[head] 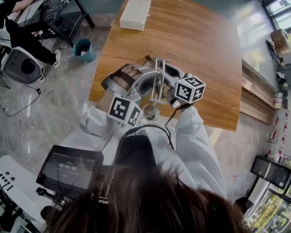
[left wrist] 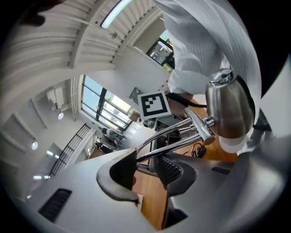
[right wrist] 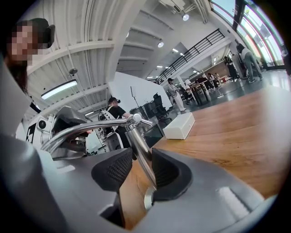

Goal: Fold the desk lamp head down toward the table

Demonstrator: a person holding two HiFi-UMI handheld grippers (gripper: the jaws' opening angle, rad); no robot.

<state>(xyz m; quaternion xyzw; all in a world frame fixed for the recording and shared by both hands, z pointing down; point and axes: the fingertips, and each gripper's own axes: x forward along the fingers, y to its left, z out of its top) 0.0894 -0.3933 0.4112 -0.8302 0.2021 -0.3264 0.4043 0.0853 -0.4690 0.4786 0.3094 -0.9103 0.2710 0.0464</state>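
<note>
**A:** Surface and room, for the record?

**B:** A long wooden surface, bare apart from a white box at its far end and the desk lamp at the near edge. The floor is grey stone, with a teal bin standing beside the surface. A small monitor is at lower left, by the operator. The hall is high and white, with tall windows, a railed gallery and people standing at the far side.

**A:** Lamp position?

**B:** It stands between the two grippers. The chrome lamp head sits at the end of the twin arm rods, close to the operator's white sleeve.

**A:** Left gripper?

**B:** Released. The arm rods run through the gap between the pads, and wood shows between them. Whether a rod touches a pad, I cannot tell.

**A:** Right gripper?

**B:** Also released. The lamp's upright post stands between the pads, right against one of them, with a clear gap to the other.
</note>
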